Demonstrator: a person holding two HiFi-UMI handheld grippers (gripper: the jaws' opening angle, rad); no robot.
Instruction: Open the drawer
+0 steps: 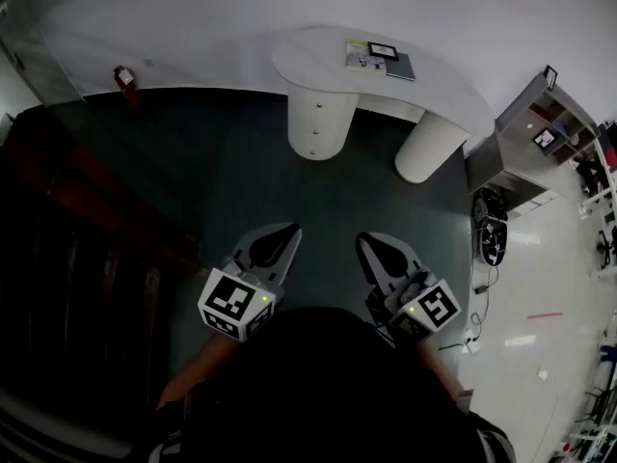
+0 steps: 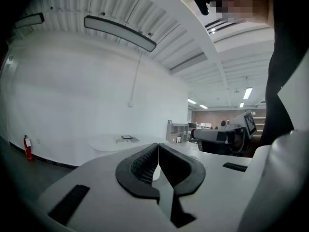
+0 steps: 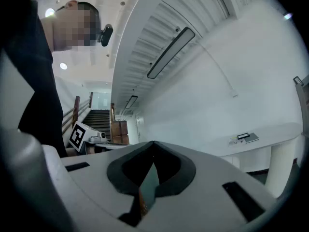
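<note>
I cannot make out any drawer in these views. In the head view my left gripper (image 1: 286,231) and my right gripper (image 1: 366,244) are side by side at waist height, over dark floor, pointing toward a white curved table (image 1: 318,51). Both are shut, jaws pressed tip to tip, with nothing between them. The left gripper view shows the left gripper (image 2: 158,146) shut and empty, aimed at the white wall and the table (image 2: 111,141). In the right gripper view the right gripper (image 3: 153,144) is likewise shut and empty.
Books (image 1: 379,58) lie on the table. A grey shelf unit (image 1: 535,148) stands at the right, with a black device and cables (image 1: 490,225) on the floor beside it. Dark wooden stairs (image 1: 87,249) fill the left. A red fire extinguisher (image 1: 124,80) stands by the wall.
</note>
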